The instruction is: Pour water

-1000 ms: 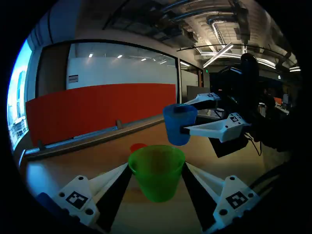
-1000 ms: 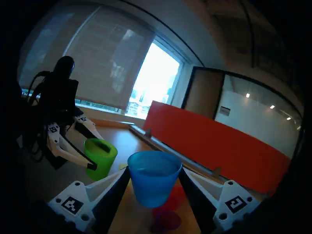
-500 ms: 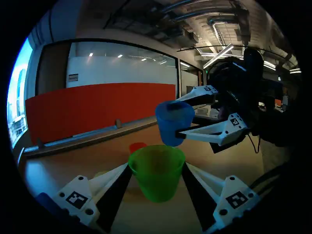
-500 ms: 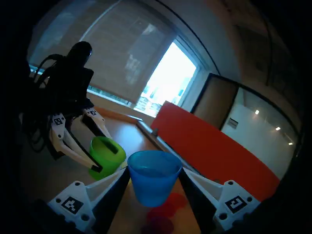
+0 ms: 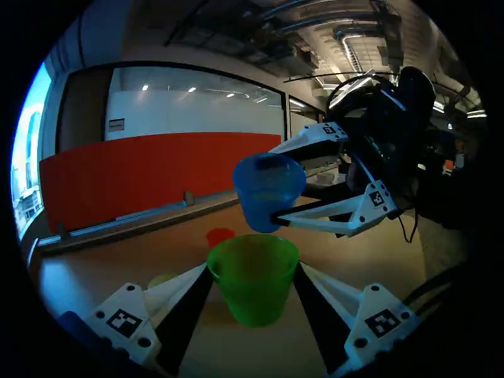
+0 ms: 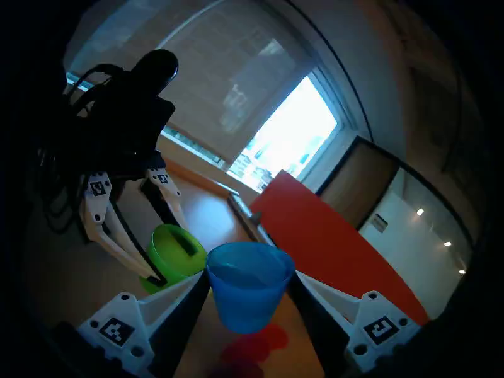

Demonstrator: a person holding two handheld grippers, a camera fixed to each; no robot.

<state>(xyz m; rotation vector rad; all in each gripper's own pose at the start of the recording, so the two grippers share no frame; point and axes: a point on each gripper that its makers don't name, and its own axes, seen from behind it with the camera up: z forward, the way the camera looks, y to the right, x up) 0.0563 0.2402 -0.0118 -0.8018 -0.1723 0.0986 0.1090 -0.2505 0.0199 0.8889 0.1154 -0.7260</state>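
Note:
My left gripper [image 5: 253,286] is shut on a green cup [image 5: 253,277], held upright above the wooden table [image 5: 390,264]. Just above and behind its rim hangs a blue cup [image 5: 268,191], tilted toward it, with my right gripper [image 5: 277,186] shut on it. In the right gripper view the blue cup [image 6: 247,294] holds water, between that gripper's [image 6: 249,296] fingers. The green cup [image 6: 173,255] sits lower left there, with the left gripper [image 6: 167,252] around it and a dark handle behind.
A red cup [image 5: 219,237] and a yellowish cup [image 5: 161,280] stand on the table. Red shapes [image 6: 255,343] lie on the table below the blue cup. A long orange-red panel [image 5: 157,173] and a rail run along the table's far edge. A bright window [image 6: 290,142] is beyond.
The blue cup has moved left and closer to the green cup and tilted more. The green cup in my left gripper has stayed put.

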